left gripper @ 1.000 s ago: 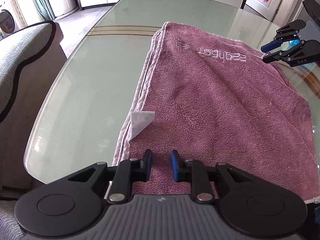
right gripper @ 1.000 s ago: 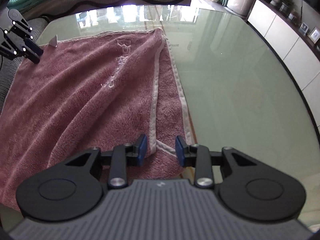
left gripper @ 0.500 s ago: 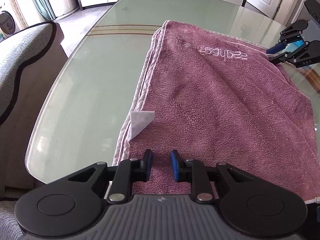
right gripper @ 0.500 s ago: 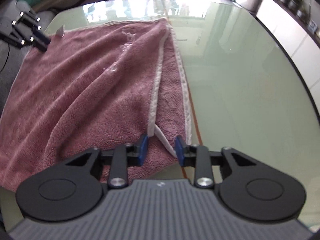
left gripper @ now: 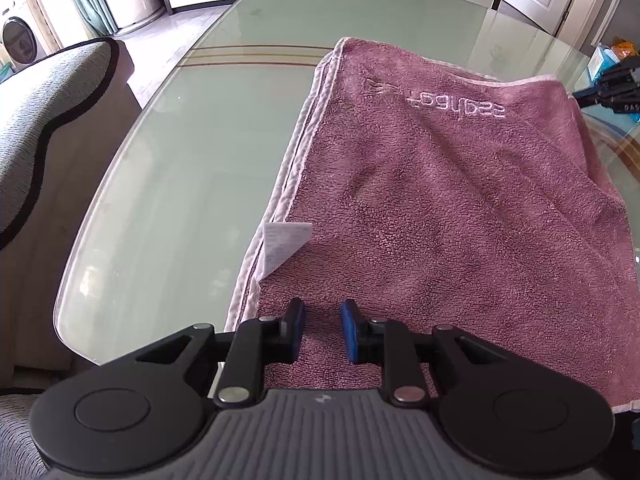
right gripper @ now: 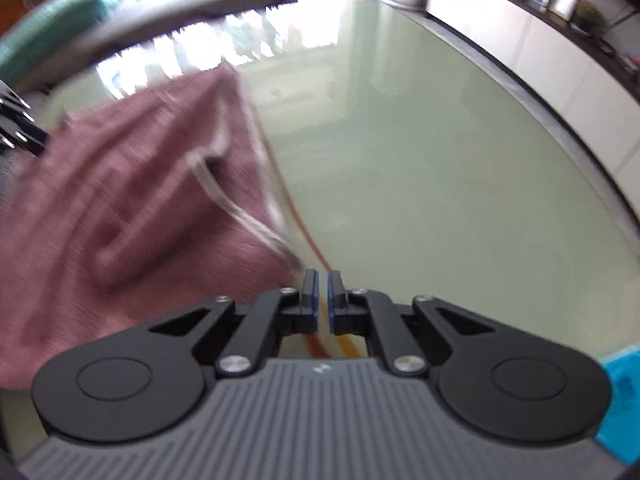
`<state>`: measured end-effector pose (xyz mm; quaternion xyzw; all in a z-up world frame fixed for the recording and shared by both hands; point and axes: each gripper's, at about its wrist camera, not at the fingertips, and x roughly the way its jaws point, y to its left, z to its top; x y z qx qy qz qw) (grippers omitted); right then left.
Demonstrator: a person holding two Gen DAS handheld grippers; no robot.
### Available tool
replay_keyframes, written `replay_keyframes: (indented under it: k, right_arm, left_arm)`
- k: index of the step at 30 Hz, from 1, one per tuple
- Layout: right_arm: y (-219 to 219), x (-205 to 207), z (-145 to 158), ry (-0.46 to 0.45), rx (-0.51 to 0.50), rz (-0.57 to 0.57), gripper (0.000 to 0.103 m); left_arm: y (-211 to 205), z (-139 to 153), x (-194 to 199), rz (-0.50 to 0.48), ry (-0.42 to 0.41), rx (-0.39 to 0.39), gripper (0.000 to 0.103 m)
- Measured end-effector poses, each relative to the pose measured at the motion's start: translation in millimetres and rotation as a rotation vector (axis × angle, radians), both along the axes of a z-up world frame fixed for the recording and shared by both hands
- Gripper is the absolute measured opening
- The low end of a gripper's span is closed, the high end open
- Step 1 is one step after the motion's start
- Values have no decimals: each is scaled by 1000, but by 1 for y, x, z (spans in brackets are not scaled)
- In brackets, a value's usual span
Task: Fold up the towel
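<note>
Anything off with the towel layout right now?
The towel is folded unevenly: its layers' white hems are offset along the left edge, and the white care label sticks up near the left hand-held gripper. Diagonal creases cross the top.

Towel (left gripper: 460,208) lies folded on table (left gripper: 200,152), at the near edge; label (left gripper: 284,240) on its left hem; sofa (left gripper: 44,96) beyond table's left edge.

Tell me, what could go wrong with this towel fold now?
The right gripper seems to pinch only the very corner of the mauve terry towel; it could slip out. The left gripper hangs open over its corner, so a one-sided pull may drag the towel askew across the smooth glass table.
</note>
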<state>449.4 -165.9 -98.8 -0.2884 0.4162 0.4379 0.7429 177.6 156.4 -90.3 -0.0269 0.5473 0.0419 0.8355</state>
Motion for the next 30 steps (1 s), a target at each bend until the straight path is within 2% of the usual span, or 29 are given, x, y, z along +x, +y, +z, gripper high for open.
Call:
replay_keyframes:
  k: [4,5,7,9,12,15,21,24,30]
  right_arm:
    - [-16,-6,23,-3,171,-21,8]
    - [-18,-9,31,-1,218,-14,11]
    - [-13,-17,39,-19,244,16,27]
    - [-3,-29,41,-46,210,52,32]
    - [16,-49,35,-73,159,109,32]
    - [31,-62,27,-102,134,138,32]
    - [44,-69,8,-107,86,72,32]
    - [42,-70,-3,-98,61,38,29]
    - [37,-71,-7,-86,71,7,28]
  left_arm:
    - [-1,2,3,-2,13,8,24]
    - [-2,4,4,-5,16,10,24]
    - [-4,15,7,-27,-12,19,24]
    - [-6,27,12,-48,-51,34,24]
    - [-10,40,34,-99,-103,64,28]
    - [-13,39,68,-167,-132,79,28]
    - [-24,37,139,-267,-189,97,28]
    - [-28,30,166,-292,-179,58,28]
    - [-34,10,183,-314,-134,75,27]
